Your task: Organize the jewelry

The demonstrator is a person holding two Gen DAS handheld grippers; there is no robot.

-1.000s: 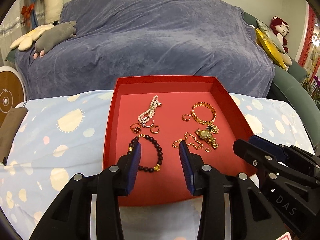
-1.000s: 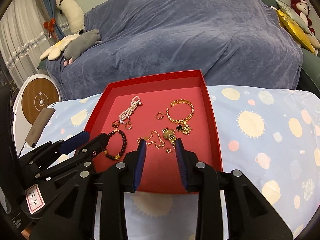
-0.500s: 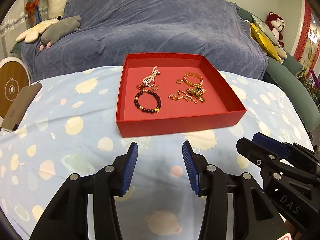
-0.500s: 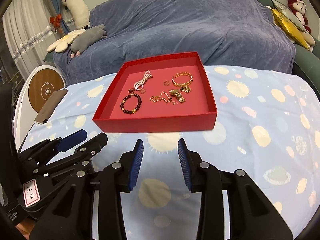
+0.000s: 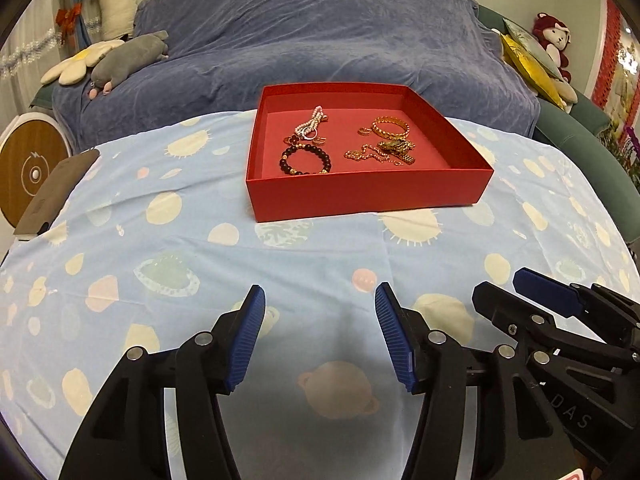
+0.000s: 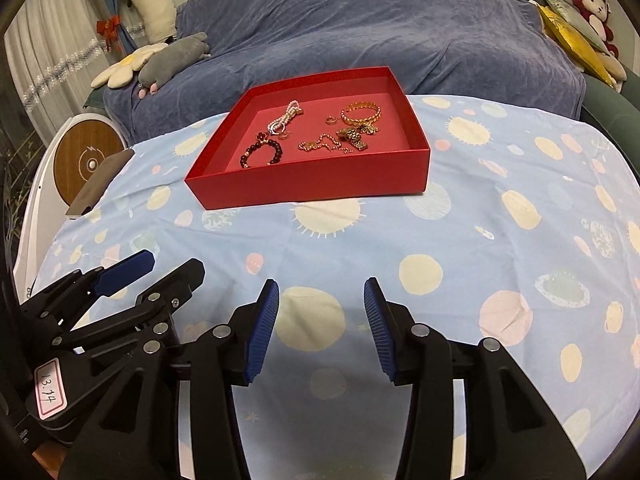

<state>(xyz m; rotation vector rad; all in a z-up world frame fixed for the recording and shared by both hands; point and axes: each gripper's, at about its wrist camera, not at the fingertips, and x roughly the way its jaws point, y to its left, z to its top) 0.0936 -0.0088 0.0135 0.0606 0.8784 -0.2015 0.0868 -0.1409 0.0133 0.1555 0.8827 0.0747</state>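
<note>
A red tray stands on the far half of the table. In it lie a dark bead bracelet, a pearl bracelet, small rings, a gold bangle, a gold chain and a gold watch. My left gripper is open and empty, low over the near cloth. My right gripper is open and empty beside it, well short of the tray.
The table wears a light blue cloth with pastel spots. A blue-covered sofa with plush toys stands behind. A brown flat object lies at the table's left edge, next to a round wooden disc.
Both grippers have pulled back from over the tray toward the near edge of the table. Both stay open and empty. The jewelry has not moved.
</note>
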